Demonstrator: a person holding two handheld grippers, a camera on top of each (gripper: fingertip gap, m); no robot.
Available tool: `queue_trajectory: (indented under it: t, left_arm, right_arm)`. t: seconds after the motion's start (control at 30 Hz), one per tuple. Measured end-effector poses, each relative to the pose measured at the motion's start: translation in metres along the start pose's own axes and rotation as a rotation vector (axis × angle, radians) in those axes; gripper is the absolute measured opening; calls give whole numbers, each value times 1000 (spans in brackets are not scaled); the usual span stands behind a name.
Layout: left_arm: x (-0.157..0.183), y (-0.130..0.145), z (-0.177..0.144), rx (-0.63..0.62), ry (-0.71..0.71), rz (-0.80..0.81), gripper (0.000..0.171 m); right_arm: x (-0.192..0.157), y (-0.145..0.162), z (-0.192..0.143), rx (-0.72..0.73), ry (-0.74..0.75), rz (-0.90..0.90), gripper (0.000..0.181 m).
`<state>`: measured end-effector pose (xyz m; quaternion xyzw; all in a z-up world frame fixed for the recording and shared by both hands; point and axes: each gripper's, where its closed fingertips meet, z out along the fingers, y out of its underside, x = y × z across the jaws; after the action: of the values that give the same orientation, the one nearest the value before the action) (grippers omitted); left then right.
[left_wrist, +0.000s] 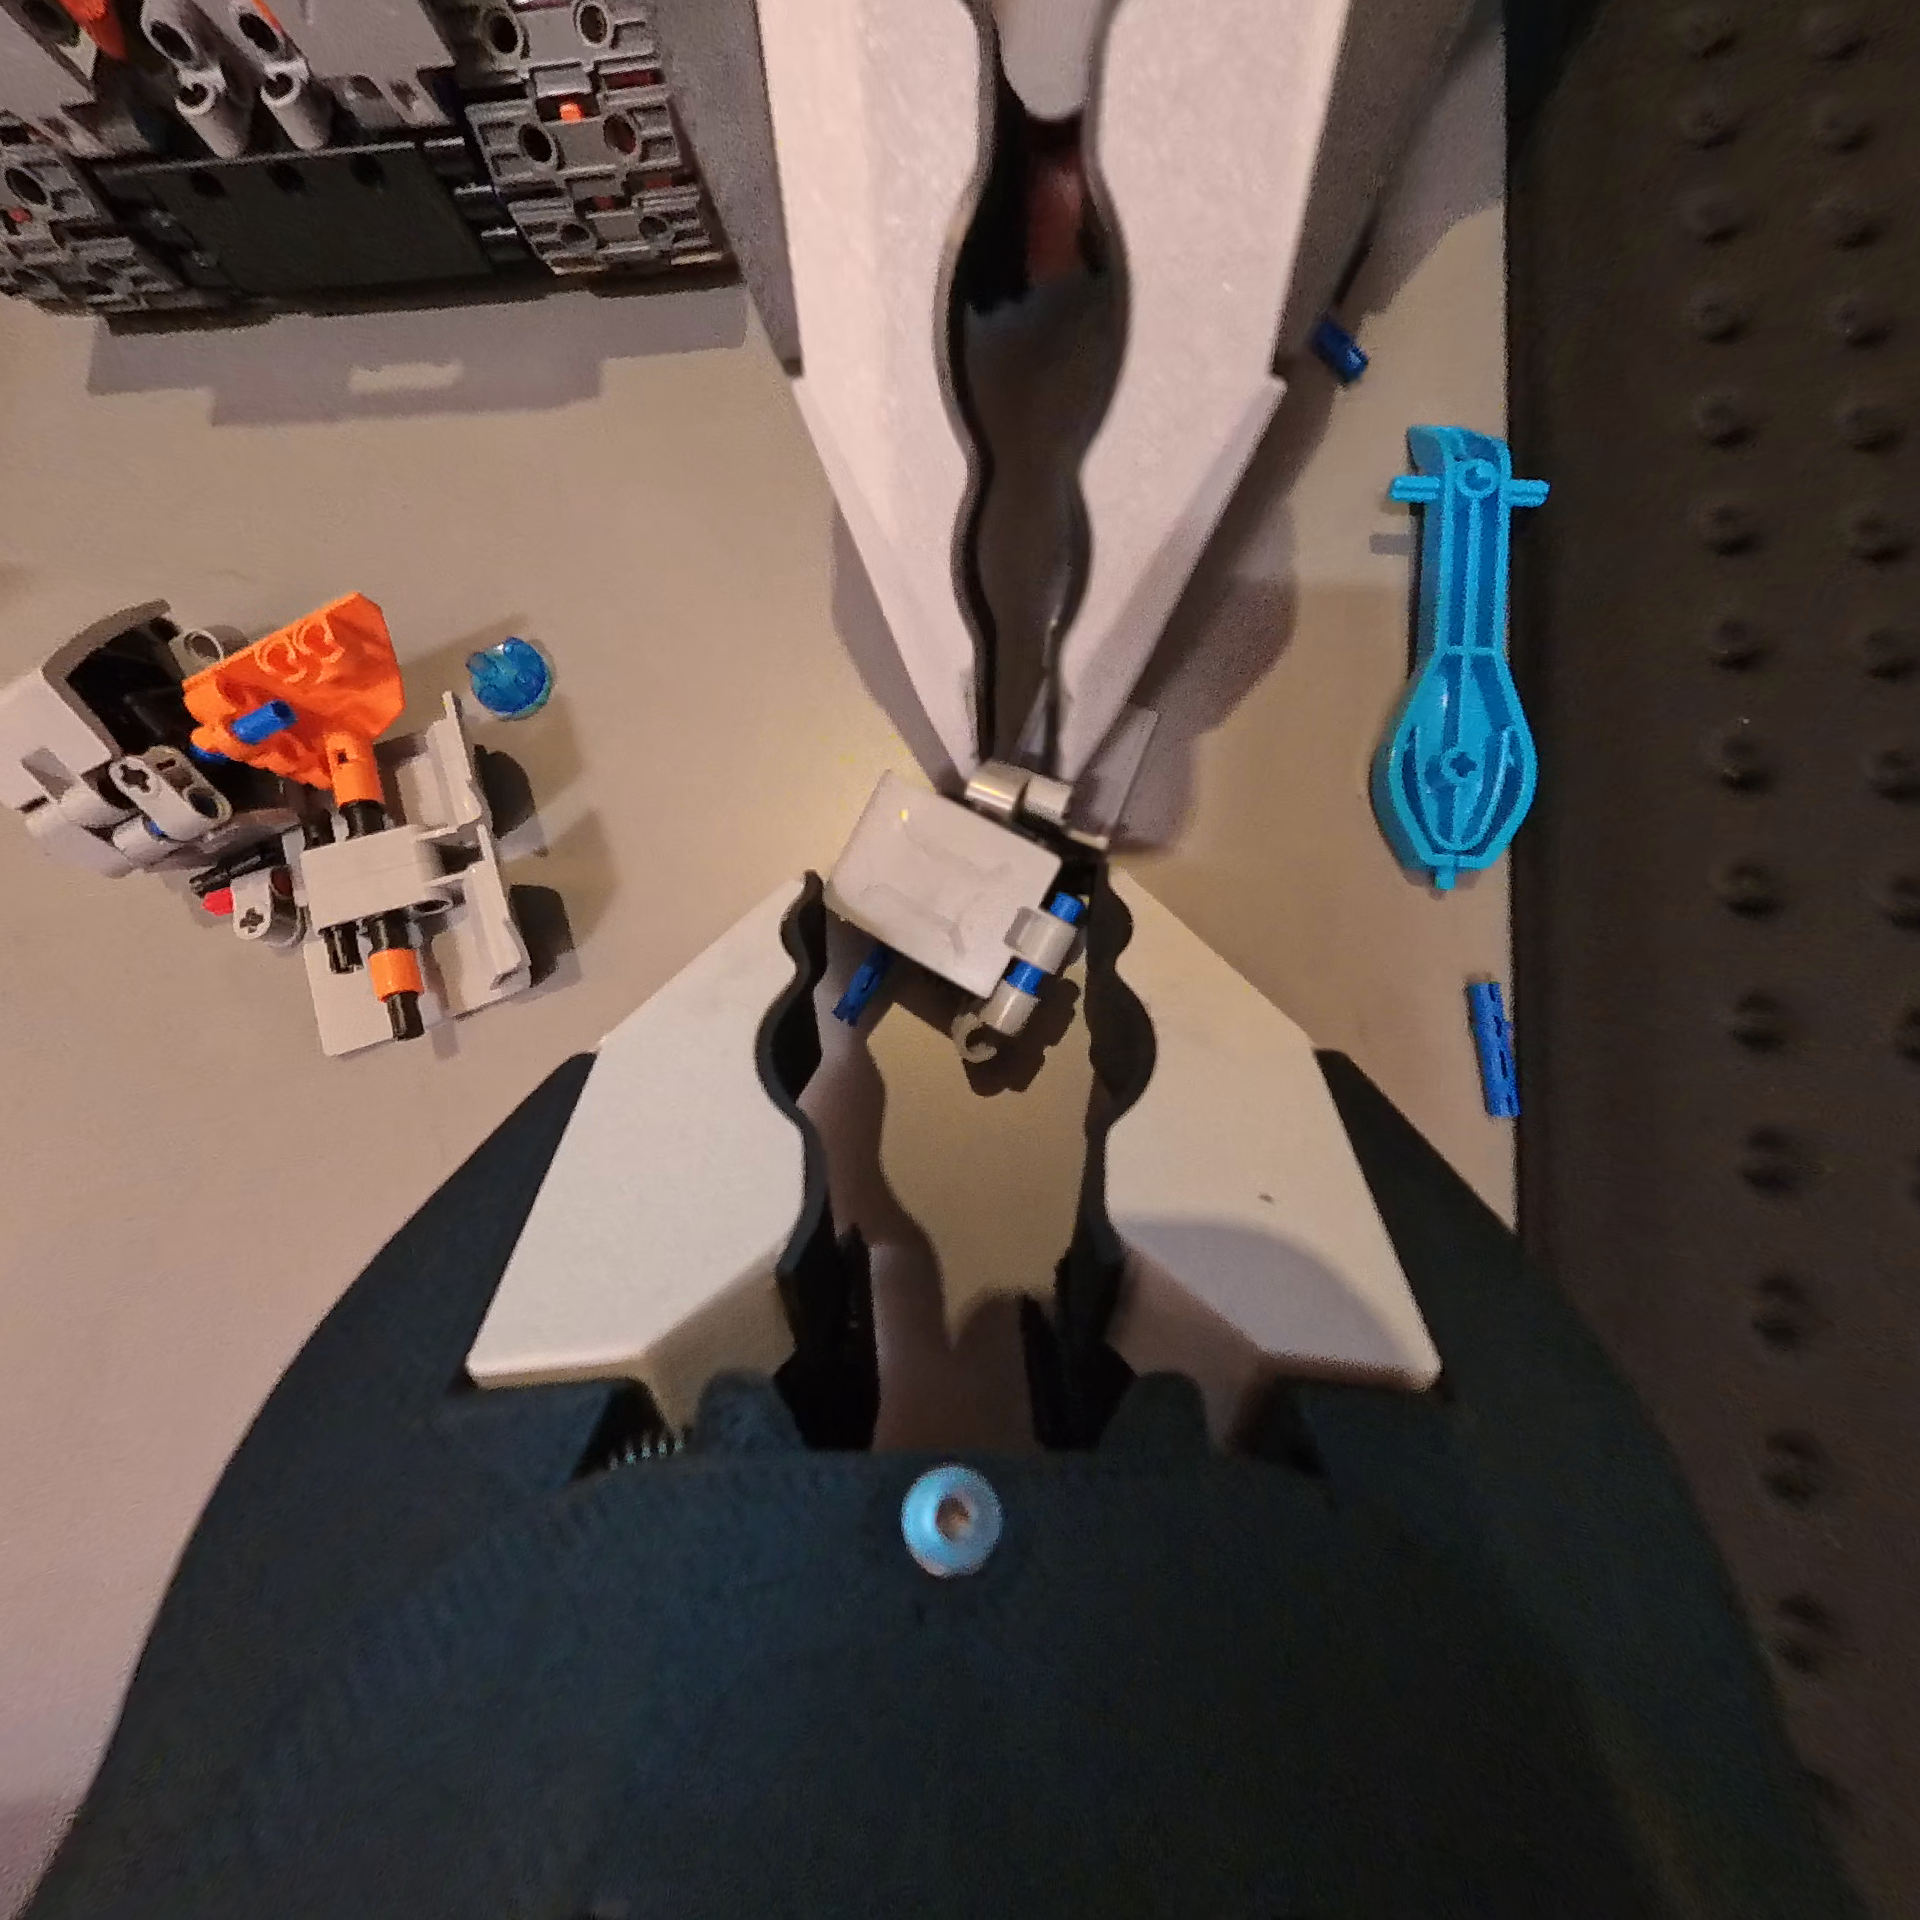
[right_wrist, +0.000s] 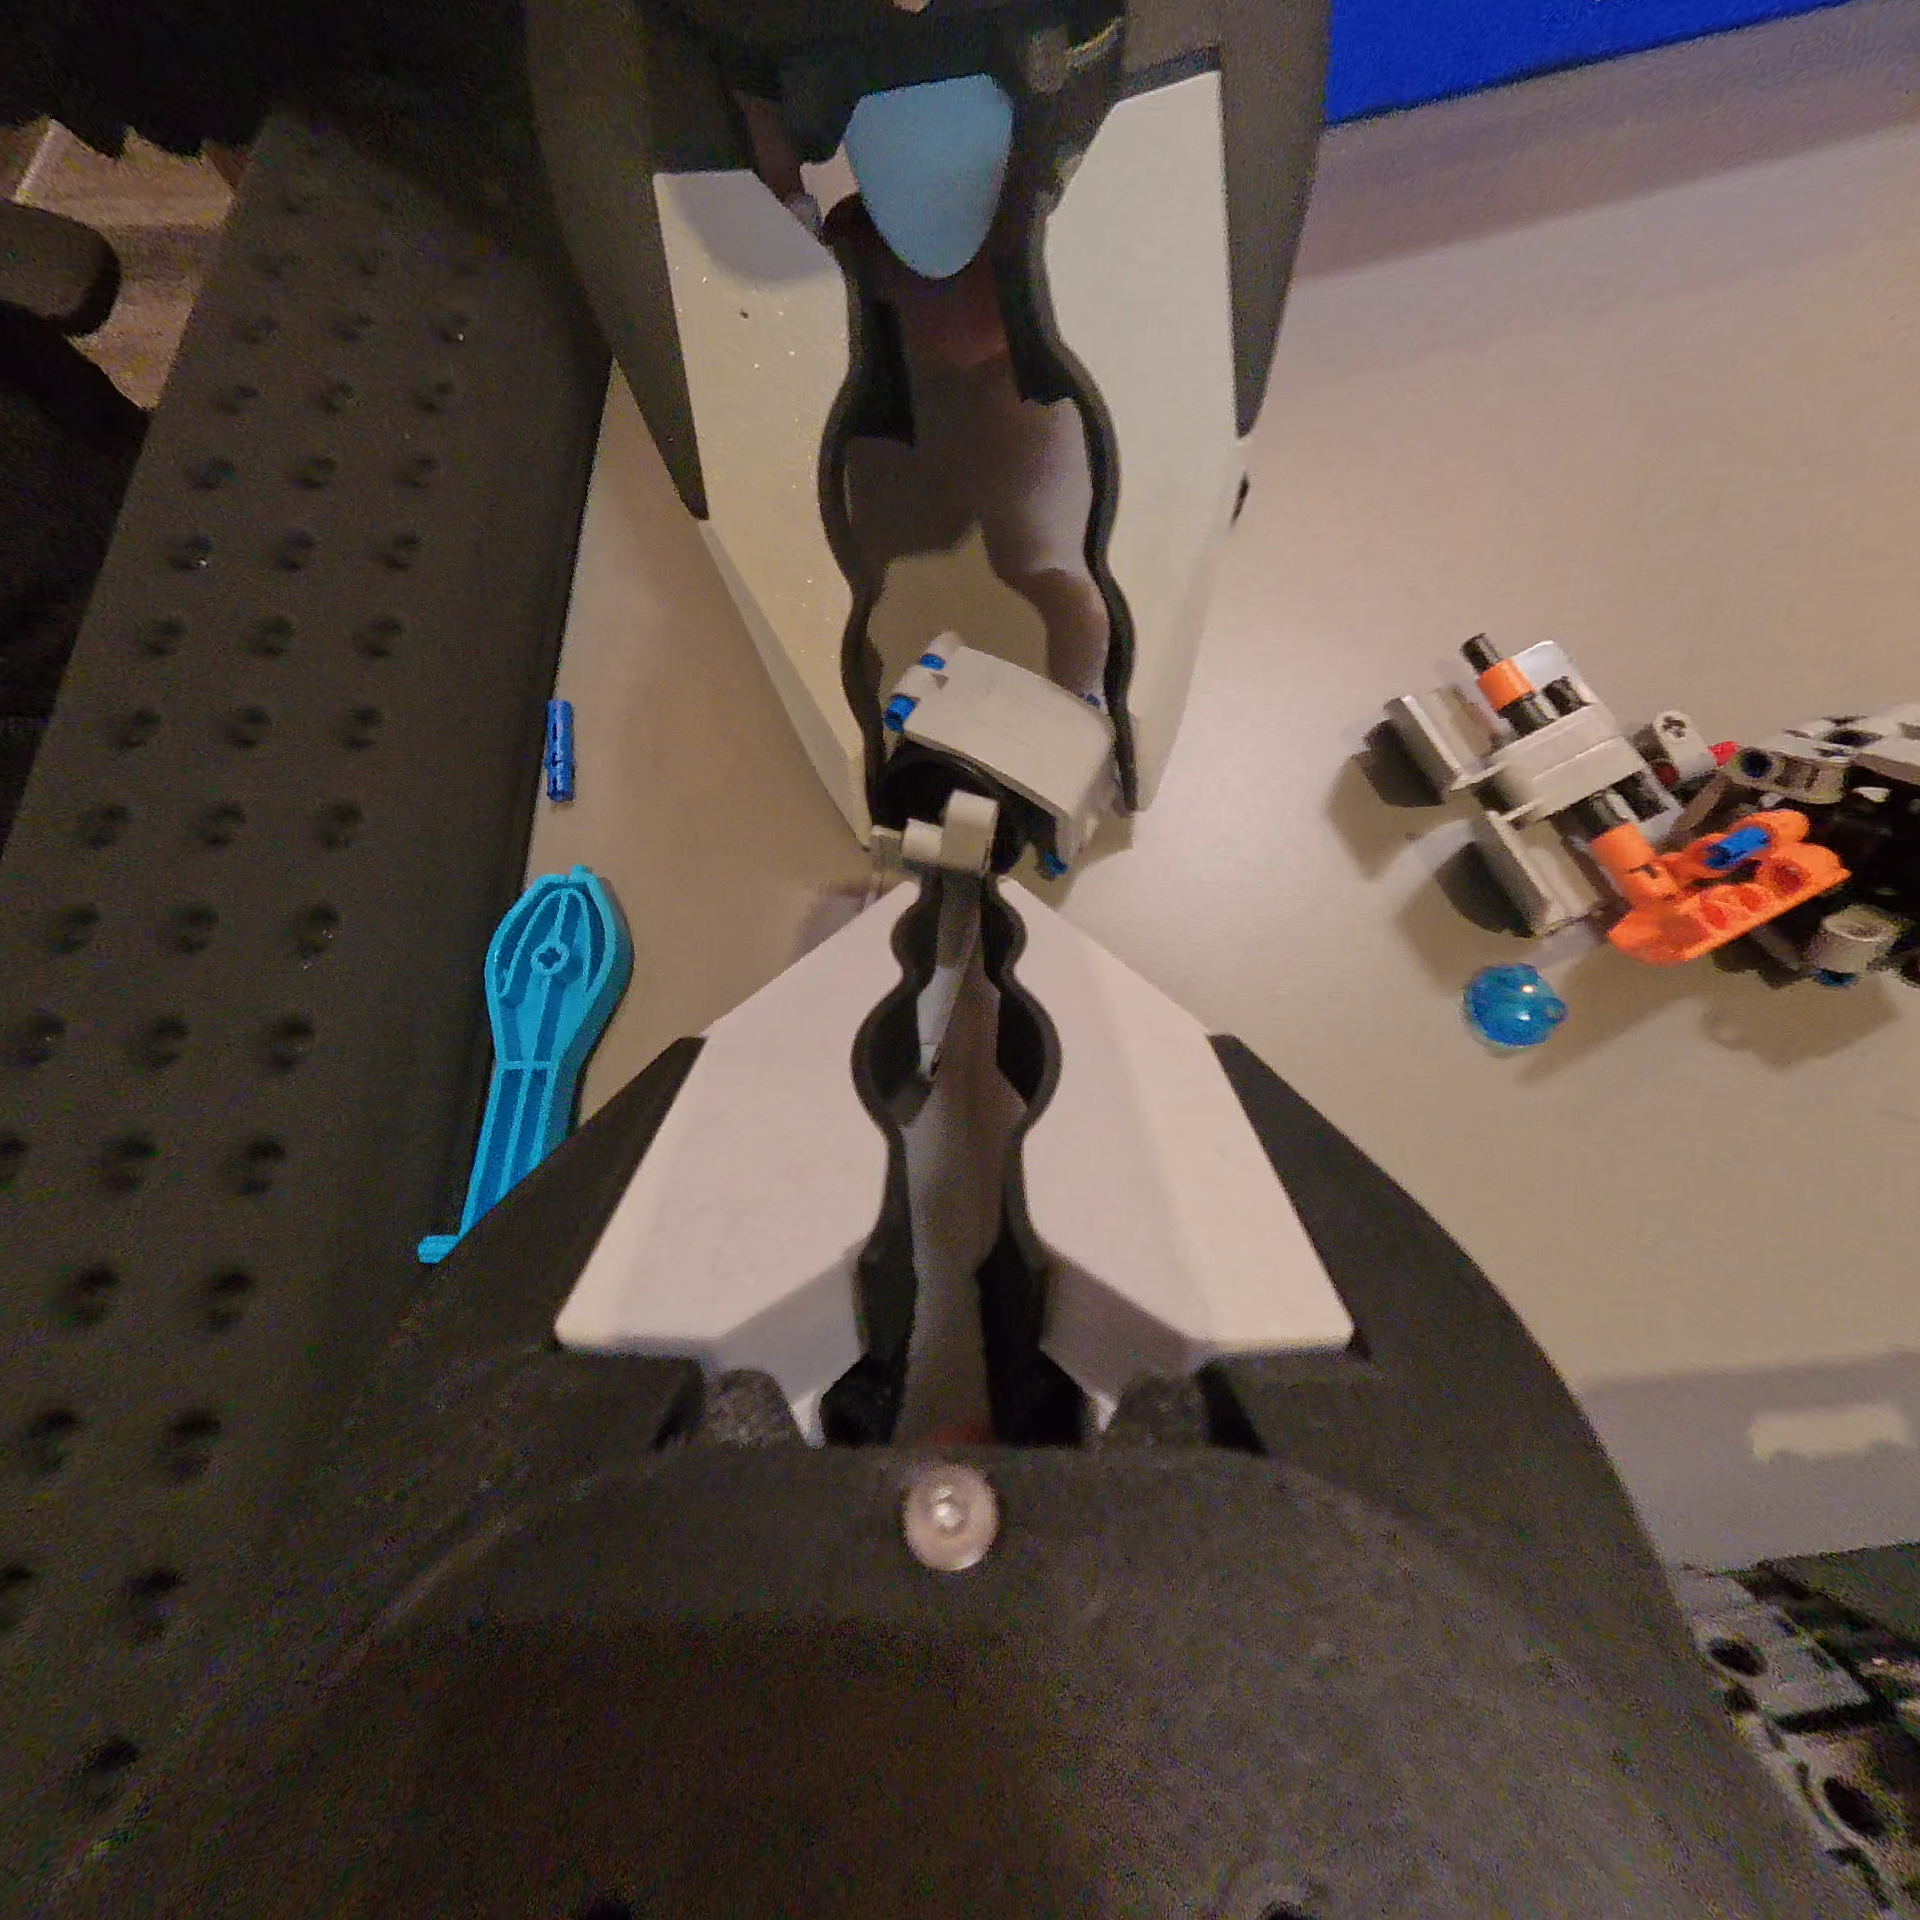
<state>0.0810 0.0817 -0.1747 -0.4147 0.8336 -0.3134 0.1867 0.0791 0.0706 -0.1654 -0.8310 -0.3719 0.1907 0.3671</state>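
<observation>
A: Far left, top corner, big grey-and-black build (left_wrist: 312, 156) on the tan table (left_wrist: 675, 520). Below it an orange-and-grey sub-build (left_wrist: 291, 810), w/ a clear blue round bit (left_wrist: 509, 681) just beside it. Nothing touching either.

B: And centre?

A: Centre's the action. Left gripper (left_wrist: 956, 904) comes in from below, fingers part-way apart and pinched on a grey block (left_wrist: 914, 873), held up off the table. Blue pins stick out of its lower edge.

B: Right one?

A: Right gripper (right_wrist: 951, 909) meets it tip to tip, jaws nearly together, nipping a small grey link (right_wrist: 951, 836) that sits against the block's end. Can't tell if the link's fully seated; the joint's in shadow.

B: Grip quality?

A: Both holds are right out at the tips, so not much margin, imo. A square, steady left hand and a right hand in line w/ the link look like what matters; a twist could pop the thin piece.

B: Right side?

A: Small blue pin (left_wrist: 1338, 348), light-blue lever tool (left_wrist: 1455, 665) and a blue axle (left_wrist: 1493, 1049), all loose along the edge of a black perforated mat (left_wrist: 1714, 935).
</observation>
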Motion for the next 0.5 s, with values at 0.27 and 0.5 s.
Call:
queue_trajectory:
  t: [0.27, 0.5]
  left_arm:
    - [-13, 2, -1, 4, -52, -40, 47]
    - [-15, 3, -2, -4, -69, -38, 48]
  right_arm:
    - [6, 12, -2, -75, 44, -6, 22]
    - [-2, 22, -7, -163, 39, 3, 17]
